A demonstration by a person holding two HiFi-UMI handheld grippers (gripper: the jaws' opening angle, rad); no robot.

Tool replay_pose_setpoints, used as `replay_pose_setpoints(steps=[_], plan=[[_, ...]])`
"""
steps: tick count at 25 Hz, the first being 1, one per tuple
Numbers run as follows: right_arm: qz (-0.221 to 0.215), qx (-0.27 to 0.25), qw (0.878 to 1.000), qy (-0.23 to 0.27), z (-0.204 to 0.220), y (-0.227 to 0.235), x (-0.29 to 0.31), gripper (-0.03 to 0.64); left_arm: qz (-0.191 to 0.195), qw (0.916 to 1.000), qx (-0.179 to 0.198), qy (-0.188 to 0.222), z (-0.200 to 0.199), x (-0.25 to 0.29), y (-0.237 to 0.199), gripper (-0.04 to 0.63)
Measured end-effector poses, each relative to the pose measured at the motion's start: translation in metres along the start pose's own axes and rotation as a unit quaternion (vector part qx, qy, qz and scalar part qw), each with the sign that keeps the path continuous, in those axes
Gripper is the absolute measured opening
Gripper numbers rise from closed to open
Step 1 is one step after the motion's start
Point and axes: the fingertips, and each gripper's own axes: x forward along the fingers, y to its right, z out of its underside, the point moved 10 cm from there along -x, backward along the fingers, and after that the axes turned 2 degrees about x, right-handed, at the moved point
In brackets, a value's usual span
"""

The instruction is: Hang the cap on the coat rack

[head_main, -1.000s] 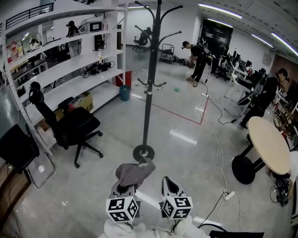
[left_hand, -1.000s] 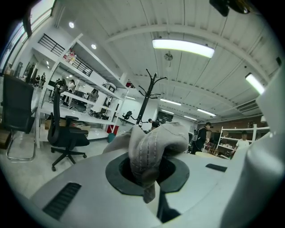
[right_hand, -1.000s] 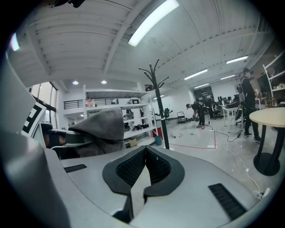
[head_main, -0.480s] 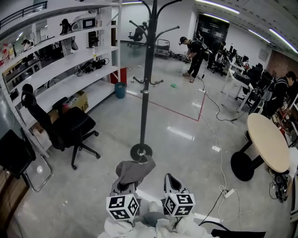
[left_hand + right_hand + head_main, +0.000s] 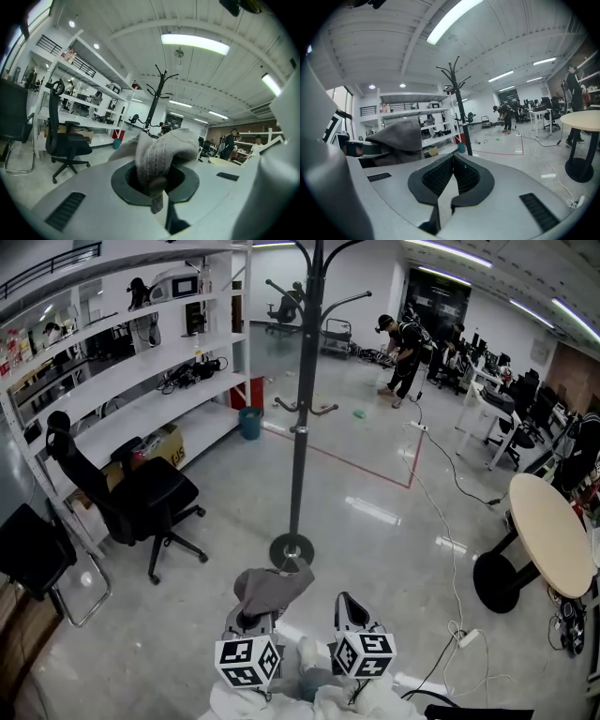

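Obs., both grippers low in head view, side by side, marker cubes toward the camera.

- L gripper [image 5: 251, 621]: your jaws are clamped on the grey cap [image 5: 273, 584]. L gripper view shows the fabric bunched betw. the pads, w/ a stitched fold hanging down over the throat. The rest of the cap mounds up ahead of the tips.
- R gripper [image 5: 348, 607]: jaws pressed together at the tips, nothing betw. them. R gripper view shows only a thin wedge-shaped gap further back, toward the base. The cap shows at that view's left, beside this gripper, not touching it.
- Cap location: held out in front of you over the floor and on no hook.
- Coat rack [image 5: 300, 427]: black pole, upright, straight ahead. In head view its round base sits just beyond the cap's far edge. Curved hooks show at mid-height and at the top of the pole, all bare.
- Surroundings: black office chair [image 5: 141, 495] to your left, by the white shelving [image 5: 131, 381]. Round table [image 5: 555, 535] at right. Red tape line [image 5: 356, 461] on the floor behind the rack. White cable w/ power strip [image 5: 466, 637] at lower right. A person [image 5: 404, 351] bends over at the far end of the room.
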Motion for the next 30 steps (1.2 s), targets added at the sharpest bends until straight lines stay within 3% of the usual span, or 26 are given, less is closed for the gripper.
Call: replay_pose_setpoints(steps=[14,20,30], plan=[[-0.015,-0.022,1.0,0.004,-0.016,0.013,0.061,0.009,-0.013,0.9999,-0.001,0.001,-0.006,0.049,-0.01,0.015],[-0.021,-0.006,1.0,-0.001,-0.023,0.024,0.084,0.009,-0.017,0.9998,-0.005,-0.004,-0.008,0.075,-0.012,0.015],[-0.04,-0.013,0.999,0.006,-0.05,0.039,0.137,0.009,-0.018,0.9998,0.01,0.002,-0.031,0.129,-0.009,0.015]])
